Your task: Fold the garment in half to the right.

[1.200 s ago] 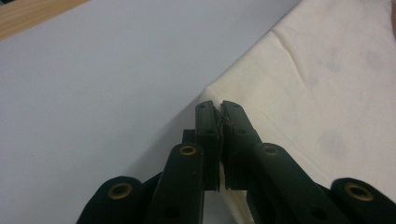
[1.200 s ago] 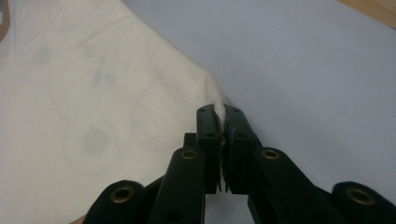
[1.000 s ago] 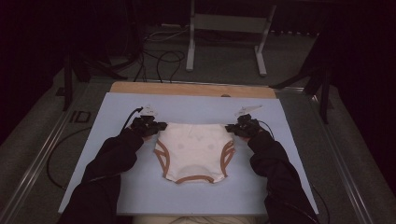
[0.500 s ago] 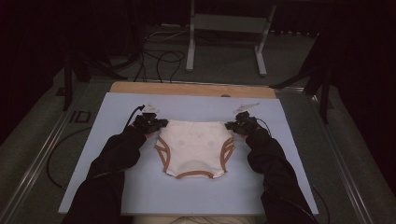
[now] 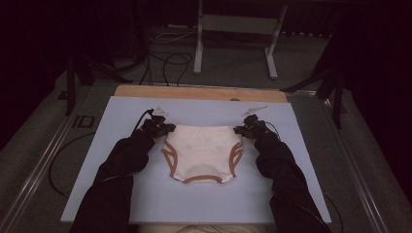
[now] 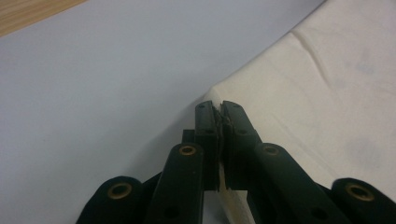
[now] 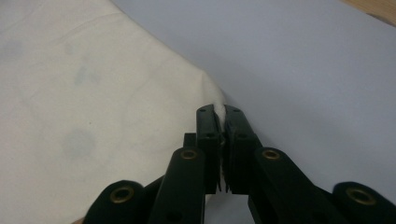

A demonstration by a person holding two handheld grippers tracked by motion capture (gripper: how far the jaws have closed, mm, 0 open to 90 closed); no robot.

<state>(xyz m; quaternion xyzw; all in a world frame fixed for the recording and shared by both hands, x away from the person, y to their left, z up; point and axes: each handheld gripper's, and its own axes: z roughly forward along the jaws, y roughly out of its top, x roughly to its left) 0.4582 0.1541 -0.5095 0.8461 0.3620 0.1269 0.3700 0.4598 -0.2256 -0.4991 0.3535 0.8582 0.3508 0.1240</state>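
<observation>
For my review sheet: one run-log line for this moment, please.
left gripper: shut on garment corner | right gripper: shut on opposite corner | garment: flat on blue mat

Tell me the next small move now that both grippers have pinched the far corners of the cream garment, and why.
Probably lift both corners together and carry them toward the brown-trimmed near edge. The left gripper and right gripper are each shut on a far corner of the garment, which lies flat on the blue mat.
</observation>
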